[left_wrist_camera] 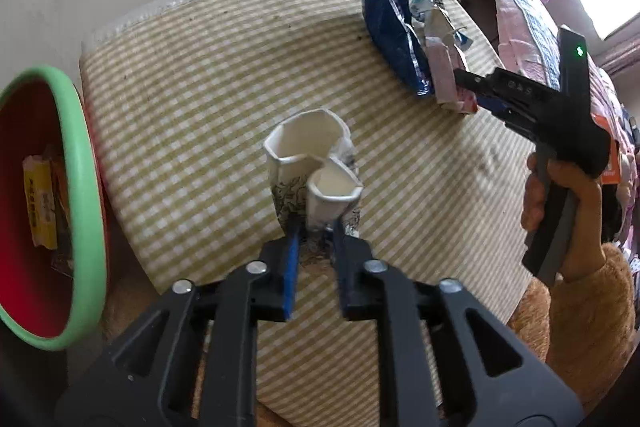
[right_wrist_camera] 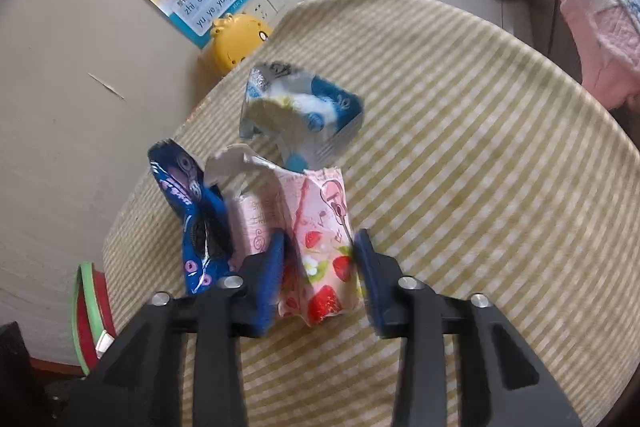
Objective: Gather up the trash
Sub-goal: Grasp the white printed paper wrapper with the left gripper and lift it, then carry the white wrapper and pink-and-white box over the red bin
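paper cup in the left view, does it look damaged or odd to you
Yes. The paper cup is crushed: its rim is folded inward into two lobes instead of a round opening. It stands on the checked tablecloth, pinched at its base by the left tool.

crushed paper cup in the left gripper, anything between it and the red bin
Nothing visible. The crushed paper cup sits pinched in the left gripper; only bare checkered tablecloth lies between it and the red bin off the table's left edge.
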